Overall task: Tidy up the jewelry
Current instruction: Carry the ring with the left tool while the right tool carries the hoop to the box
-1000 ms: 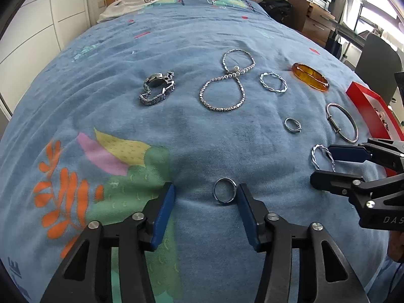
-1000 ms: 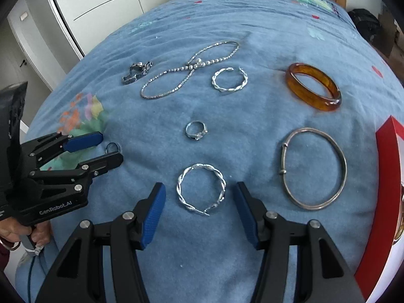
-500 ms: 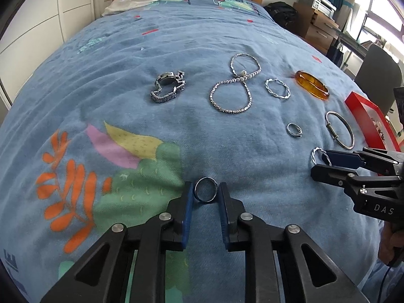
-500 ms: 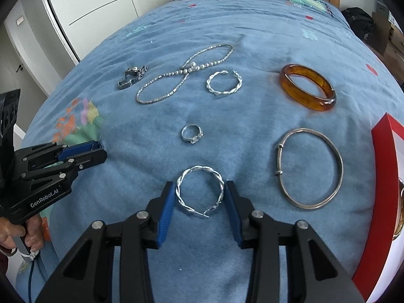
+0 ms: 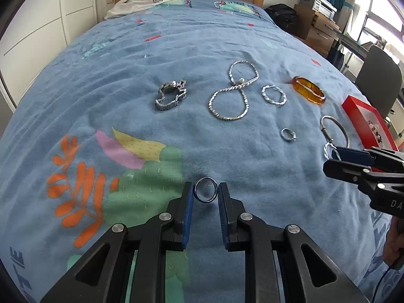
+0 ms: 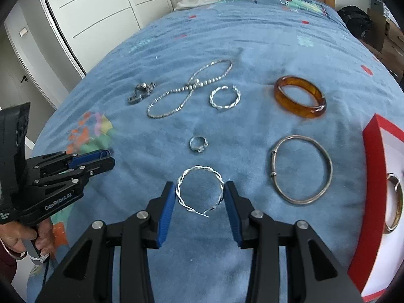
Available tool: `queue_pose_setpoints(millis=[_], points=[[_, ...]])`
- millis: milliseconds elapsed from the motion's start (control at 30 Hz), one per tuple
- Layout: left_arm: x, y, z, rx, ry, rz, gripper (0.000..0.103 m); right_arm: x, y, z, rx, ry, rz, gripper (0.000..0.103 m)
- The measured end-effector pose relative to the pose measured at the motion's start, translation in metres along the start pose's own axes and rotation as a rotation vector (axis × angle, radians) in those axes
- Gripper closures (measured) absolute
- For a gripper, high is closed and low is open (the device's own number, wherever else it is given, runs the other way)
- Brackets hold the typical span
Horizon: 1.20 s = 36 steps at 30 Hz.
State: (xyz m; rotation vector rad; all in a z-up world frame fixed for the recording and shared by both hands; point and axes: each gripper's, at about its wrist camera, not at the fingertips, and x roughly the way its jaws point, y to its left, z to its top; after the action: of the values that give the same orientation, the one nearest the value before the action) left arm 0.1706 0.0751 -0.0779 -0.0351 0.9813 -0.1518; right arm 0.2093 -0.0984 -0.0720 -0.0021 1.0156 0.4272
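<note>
Pickup step, both hands at once. Left tongs [image 5: 205, 194] clamped on a plain ring [image 5: 205, 193], pads pressing either side, ring standing up between them just over the bed [image 5: 126, 75]. Right tongs [image 6: 200, 197] clamped on a twisted hoop [image 6: 200, 192], blue pads touching its two sides; hoop looks barely clear of the blanket, hard to say for sure. Rest of the haul laid out on the bed beyond: watch [image 5: 170, 96], necklace [image 5: 233, 92], second hoop [image 5: 274, 95], amber bangle [image 6: 300, 97], small ring [image 6: 198, 144], silver bangle [image 6: 301, 169]. Red box [image 6: 368, 202] at the right edge of the bed, already with a gold bangle [image 6: 394, 203] inside. Probably next: lift both clear and carry toward the box. Needs a steady squeeze, since a thin ring held edge-on could pop out or twist, and the hoop's open wire end could snag the blanket. Right hand closer to the box, so likely first in, left following without crossing over it.
</note>
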Motion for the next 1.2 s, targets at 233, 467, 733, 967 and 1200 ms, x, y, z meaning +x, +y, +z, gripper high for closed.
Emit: queue_pose_setpoints(millis=[233, 467, 733, 967, 1200], points=[[-0.02, -0.023, 0.009, 0.034, -0.031, -0.023, 0.084, -0.036, -0.01, -0.002, 0.017, -0.055, -0.013, 0.065], [-0.037, -0.067, 0.025, 0.084, -0.056, -0.083, 0.084, -0.087, -0.05, -0.013, 0.065, -0.115, -0.07, 0.065], [-0.045, -0.153, 0.042, 0.181, -0.066, -0.196, 0.084, -0.144, -0.127, -0.039, 0.14, -0.146, -0.184, 0.065], [-0.033, -0.245, 0.049, 0.303, -0.038, -0.302, 0.084, -0.171, -0.19, -0.063, 0.184, -0.129, -0.263, 0.065], [0.001, -0.308, 0.062, 0.348, 0.006, -0.337, 0.084, -0.164, -0.228, -0.08, 0.212, -0.084, -0.267, 0.065]])
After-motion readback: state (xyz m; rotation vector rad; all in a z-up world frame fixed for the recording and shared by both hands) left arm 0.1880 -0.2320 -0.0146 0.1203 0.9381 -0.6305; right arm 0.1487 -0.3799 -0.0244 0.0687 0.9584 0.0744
